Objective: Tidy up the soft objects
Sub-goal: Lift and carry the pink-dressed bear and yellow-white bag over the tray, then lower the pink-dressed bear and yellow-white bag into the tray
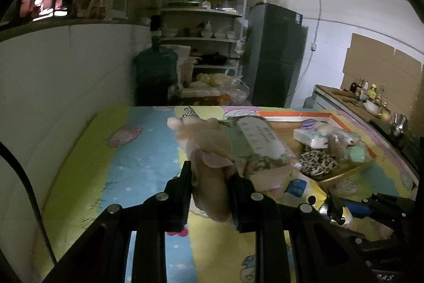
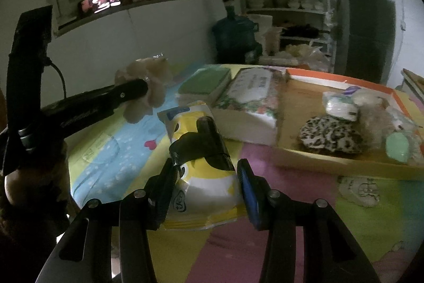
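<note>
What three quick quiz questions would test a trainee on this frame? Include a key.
1. True or false: the left gripper is clamped on a plush toy.
2. What lies between the right gripper's fingers? A) yellow tissue pack B) a sponge C) a cup
3. Fill in: the leopard-print item lies in the orange-edged ____.

Key: 1 true; 2 A, the yellow tissue pack; 3 tray.

Soft stuff, mostly cloth & plastic wrap

Plush toy fuzzy cloth, matt; yellow tissue pack glossy crinkled plastic film; leopard scrunchie soft fabric; tray matt cardboard-like; grippers' fingers matt black plastic w/ metal rivets.
</note>
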Demonstrator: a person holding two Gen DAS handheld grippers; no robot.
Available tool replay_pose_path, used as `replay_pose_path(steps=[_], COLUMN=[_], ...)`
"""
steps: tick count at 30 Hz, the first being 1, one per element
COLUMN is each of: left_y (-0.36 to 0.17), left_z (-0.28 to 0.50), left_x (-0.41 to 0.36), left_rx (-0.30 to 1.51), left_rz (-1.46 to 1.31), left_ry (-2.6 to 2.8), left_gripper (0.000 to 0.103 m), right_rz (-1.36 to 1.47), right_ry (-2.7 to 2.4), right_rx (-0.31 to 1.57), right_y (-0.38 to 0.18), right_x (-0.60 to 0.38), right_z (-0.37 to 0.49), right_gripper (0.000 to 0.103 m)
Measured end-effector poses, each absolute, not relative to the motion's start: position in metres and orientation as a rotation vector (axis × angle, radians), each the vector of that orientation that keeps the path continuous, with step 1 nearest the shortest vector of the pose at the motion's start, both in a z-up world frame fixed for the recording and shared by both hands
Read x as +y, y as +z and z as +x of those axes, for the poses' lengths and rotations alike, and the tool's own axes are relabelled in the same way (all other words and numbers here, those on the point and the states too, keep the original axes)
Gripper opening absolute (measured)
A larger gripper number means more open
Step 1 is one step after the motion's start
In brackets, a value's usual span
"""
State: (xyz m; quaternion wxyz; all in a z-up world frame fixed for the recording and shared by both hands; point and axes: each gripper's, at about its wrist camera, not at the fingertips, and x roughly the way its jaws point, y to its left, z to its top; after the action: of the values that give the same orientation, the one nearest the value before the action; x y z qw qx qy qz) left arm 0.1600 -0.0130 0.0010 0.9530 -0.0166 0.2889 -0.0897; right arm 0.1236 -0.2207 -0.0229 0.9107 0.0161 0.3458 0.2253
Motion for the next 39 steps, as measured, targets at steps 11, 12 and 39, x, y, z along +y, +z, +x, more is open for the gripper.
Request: replay_pose_path(steps=[11,12,39], left_y=[0.005,0.006,0.002], left_z=[0.173,0.174,0.24], left_x=[-0.062,-0.067,-0.214], left_rx=[0.573,0.571,0.611], left_rz=[-0.009,-0.006,0.005], left_ry=[-0.292,-0.302,-0.532], left_gripper=[0.025,0.025,0.025], right_rz=[0.084,0.09,0.138], right_ry=[0.36,0.348,0.067], right_rx=[0.68,0.677,0.596], right_y=[-0.017,-0.016,-0.009], right_x=[-0.269,-0.275,-0.409], right_z=[0.126,0.127,0.181], right_gripper=[0.049,0.049,0.049])
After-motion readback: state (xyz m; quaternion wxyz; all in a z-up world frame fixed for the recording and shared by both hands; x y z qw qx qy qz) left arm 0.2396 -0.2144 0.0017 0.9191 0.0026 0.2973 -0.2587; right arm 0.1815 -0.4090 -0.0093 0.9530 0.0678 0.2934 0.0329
